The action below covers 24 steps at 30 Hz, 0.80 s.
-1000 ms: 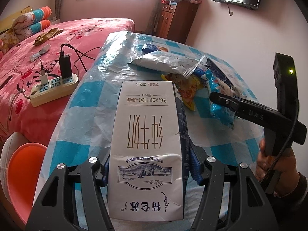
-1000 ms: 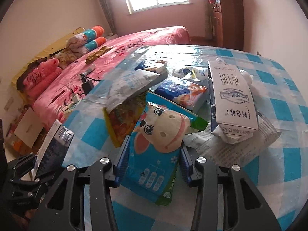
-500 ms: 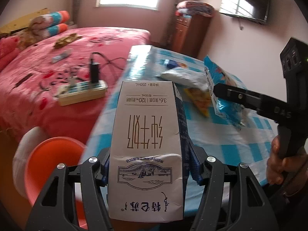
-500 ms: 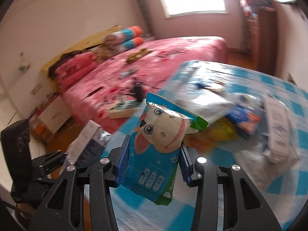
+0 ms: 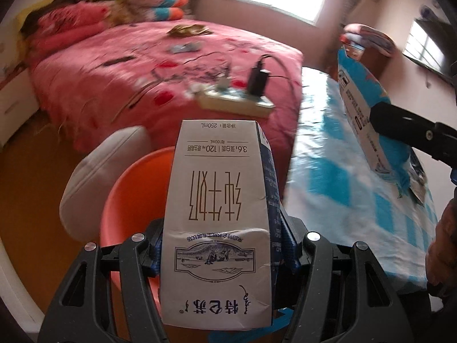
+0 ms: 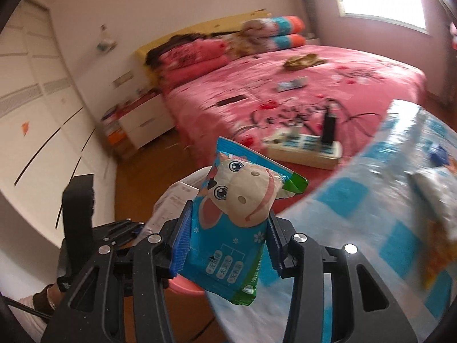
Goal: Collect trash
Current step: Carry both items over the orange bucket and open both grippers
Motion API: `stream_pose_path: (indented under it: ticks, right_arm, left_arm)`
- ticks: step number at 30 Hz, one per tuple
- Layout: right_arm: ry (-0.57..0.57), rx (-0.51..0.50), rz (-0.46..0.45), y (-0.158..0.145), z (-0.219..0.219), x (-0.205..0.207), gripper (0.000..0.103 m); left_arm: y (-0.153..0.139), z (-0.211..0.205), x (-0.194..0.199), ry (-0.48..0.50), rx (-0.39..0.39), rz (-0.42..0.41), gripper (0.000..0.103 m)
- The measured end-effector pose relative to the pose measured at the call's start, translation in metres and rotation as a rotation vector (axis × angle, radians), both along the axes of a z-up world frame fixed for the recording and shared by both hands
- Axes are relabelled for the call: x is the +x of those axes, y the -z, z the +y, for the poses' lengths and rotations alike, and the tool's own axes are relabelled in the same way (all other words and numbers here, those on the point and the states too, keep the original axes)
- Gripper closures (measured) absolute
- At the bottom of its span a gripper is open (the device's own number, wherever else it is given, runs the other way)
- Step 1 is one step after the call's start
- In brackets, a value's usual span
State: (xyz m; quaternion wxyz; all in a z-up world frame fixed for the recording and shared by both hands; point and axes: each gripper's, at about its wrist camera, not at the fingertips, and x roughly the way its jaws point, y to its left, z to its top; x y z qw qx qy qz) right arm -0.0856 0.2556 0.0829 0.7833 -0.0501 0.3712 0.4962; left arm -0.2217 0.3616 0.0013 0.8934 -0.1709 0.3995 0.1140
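Between the left gripper's (image 5: 222, 250) jaws a white milk carton (image 5: 218, 223) is clamped, held above an orange bin (image 5: 134, 200) beside the checked counter (image 5: 342, 188). Clamped in the right gripper's (image 6: 225, 245) jaws is a blue cow-print snack packet (image 6: 231, 228), held off the counter's edge, with the pink bed (image 6: 285, 100) beyond.

The white milk carton (image 5: 218, 223) bears upside-down print: "250mL" along its far edge, then "3.6" and "120", large brown characters 纯牛奶 across the middle, and the brand 特仑苏 at the near end. The blue cow-face wet-wipe pack (image 6: 228, 228) carries small white labels too blurred to read.
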Motion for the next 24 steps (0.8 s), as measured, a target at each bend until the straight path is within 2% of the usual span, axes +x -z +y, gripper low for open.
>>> stream_pose_path:
  ticks: [6,7,8,10,13,20,24]
  right_arm:
    - [-0.086,-0.033,0.023,0.027,0.043,-0.011,0.054]
    - [-0.095,-0.035,0.031,0.031,0.046,-0.011,0.050]
    - [-0.096,-0.034,0.038,0.034,0.047,-0.011,0.036]
    - [-0.070,-0.015,0.053,0.037,0.044,-0.007,0.022]
    - [-0.032,0.026,0.066,0.032,0.027,-0.001,0.014]
    - [0.108,0.102,0.009,0.014,-0.036,0.004,0.010]
    - [0.180,0.130,-0.013,0.015,-0.067,0.006,0.009]
  left_arm:
    - [0.025,0.017,-0.009,-0.063,-0.010,0.037,0.039]
    - [0.030,0.020,-0.010,-0.077,-0.013,0.047,0.038]
    - [0.033,0.022,-0.010,-0.091,-0.010,0.053,0.035]
    - [0.036,0.024,-0.013,-0.117,0.009,0.056,0.027]
    - [0.033,0.027,-0.018,-0.145,0.058,0.041,0.021]
    - [0.014,0.034,-0.023,-0.166,0.028,-0.076,0.018]
    - [0.004,0.025,-0.019,-0.174,0.040,-0.075,0.017]
